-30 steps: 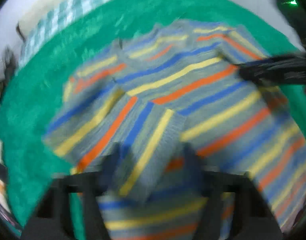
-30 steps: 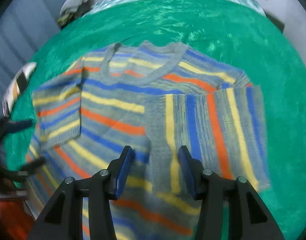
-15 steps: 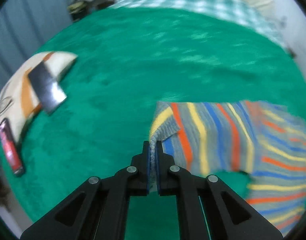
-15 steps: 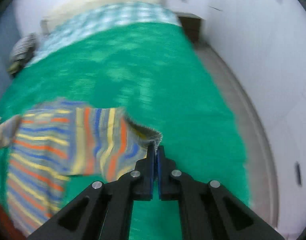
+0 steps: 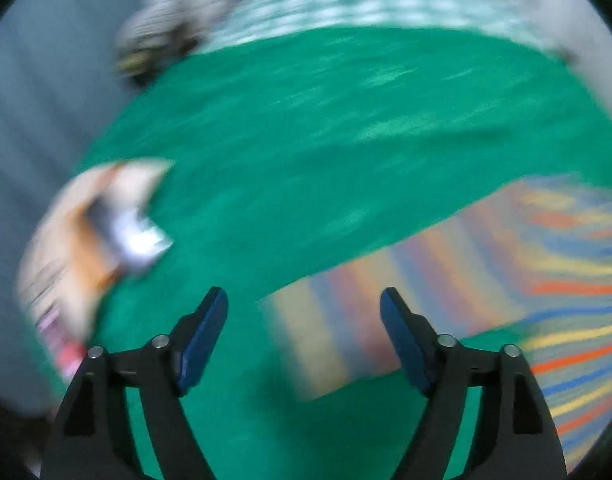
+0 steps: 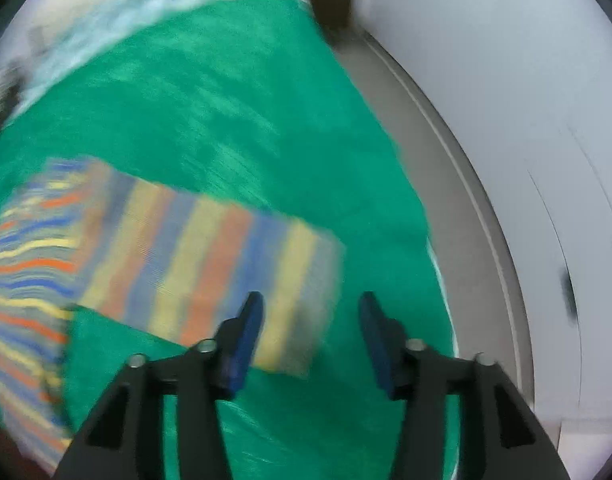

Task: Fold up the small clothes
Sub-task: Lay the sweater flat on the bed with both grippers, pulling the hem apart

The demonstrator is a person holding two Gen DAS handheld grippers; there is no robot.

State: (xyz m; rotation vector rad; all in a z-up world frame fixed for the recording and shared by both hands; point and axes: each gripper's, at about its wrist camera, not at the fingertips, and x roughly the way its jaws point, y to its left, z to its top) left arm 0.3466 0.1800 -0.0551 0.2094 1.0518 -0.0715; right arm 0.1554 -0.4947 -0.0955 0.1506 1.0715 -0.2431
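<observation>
The left gripper (image 5: 304, 308) is hovering with its jaws spread wide and gripping nothing; a sleeve (image 5: 345, 320) of the striped sweater (image 5: 565, 280) is lying flat on the green blanket (image 5: 306, 140) between and just ahead of the blue pads. A blurred pale and orange object (image 5: 94, 232) is sitting near the blanket's left edge. The right gripper (image 6: 309, 308) is likewise gaping wide and empty, the other sleeve (image 6: 210, 264) lying spread beside its left pad, its cuff edge near the blanket's (image 6: 226, 100) right edge, where bare floor (image 6: 465, 240) and a white wall (image 6: 525, 80) are running alongside
</observation>
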